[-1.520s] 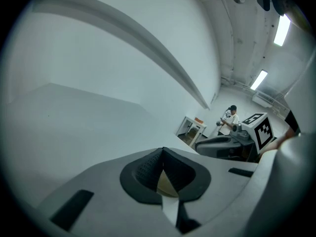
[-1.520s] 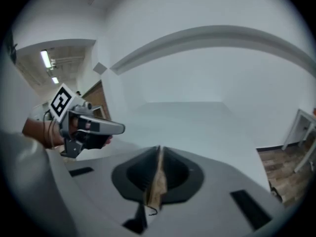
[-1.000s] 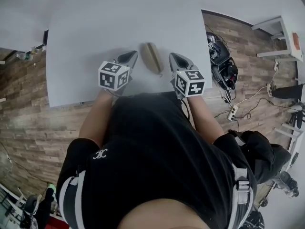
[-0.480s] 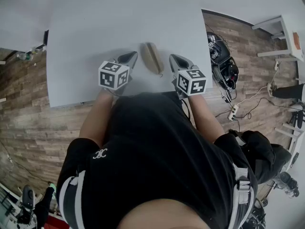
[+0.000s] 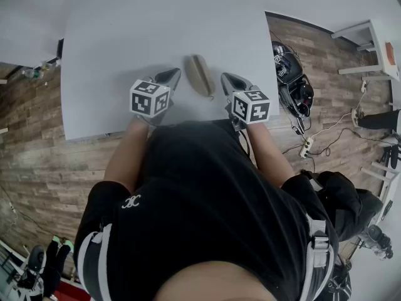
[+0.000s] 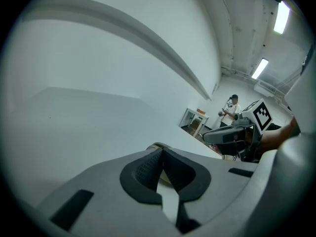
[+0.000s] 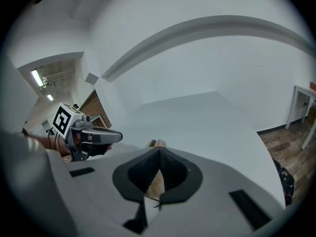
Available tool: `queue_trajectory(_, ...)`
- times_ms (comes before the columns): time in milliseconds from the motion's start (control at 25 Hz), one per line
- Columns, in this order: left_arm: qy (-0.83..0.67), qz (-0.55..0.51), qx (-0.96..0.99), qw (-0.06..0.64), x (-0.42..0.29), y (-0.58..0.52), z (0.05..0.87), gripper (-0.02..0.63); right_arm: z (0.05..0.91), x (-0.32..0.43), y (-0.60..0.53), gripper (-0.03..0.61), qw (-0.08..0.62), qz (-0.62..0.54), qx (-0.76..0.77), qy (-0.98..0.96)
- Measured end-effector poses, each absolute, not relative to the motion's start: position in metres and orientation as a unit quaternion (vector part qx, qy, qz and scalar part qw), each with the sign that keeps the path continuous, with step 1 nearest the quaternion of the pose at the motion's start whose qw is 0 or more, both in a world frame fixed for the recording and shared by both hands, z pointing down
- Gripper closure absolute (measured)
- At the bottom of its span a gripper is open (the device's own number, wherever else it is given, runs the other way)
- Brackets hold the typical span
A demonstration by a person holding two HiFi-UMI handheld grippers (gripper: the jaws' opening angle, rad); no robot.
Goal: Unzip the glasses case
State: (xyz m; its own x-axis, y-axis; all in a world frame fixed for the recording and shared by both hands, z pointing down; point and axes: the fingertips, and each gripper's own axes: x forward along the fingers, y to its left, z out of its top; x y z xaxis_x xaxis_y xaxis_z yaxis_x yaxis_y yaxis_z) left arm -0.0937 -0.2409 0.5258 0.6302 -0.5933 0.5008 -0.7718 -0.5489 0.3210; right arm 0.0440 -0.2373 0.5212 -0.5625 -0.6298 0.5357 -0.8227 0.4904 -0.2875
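A tan, oblong glasses case [image 5: 199, 75] lies zipped on the white table [image 5: 156, 24], near its front edge. My left gripper [image 5: 175, 72] rests just left of the case, shut and holding nothing. On the other side, my right gripper [image 5: 225, 76] is shut and empty too. In the left gripper view the shut jaws [image 6: 162, 151] hide most of the case [image 6: 156, 145], and the right gripper [image 6: 224, 134] shows beyond. The right gripper view has the case [image 7: 157, 143] peeking above its shut jaws [image 7: 159, 151], with the left gripper [image 7: 101, 135] to the left.
The table's front edge runs just under both grippers, against the person's body. On the wooden floor to the right lie dark bags and a helmet [image 5: 290, 80], a power strip with cables [image 5: 306, 147] and a small white table [image 5: 371, 42]. A person [image 6: 231, 110] stands far off.
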Motion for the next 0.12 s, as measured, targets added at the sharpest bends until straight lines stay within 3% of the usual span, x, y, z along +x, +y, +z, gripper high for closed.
queue_trajectory(120, -0.394, 0.172, 0.863, 0.265, -0.0962, -0.2356, 0.5297, 0.611, 0.5261, 0.0419, -0.2314, 0.566, 0.186, 0.268, 0.429, -0.842)
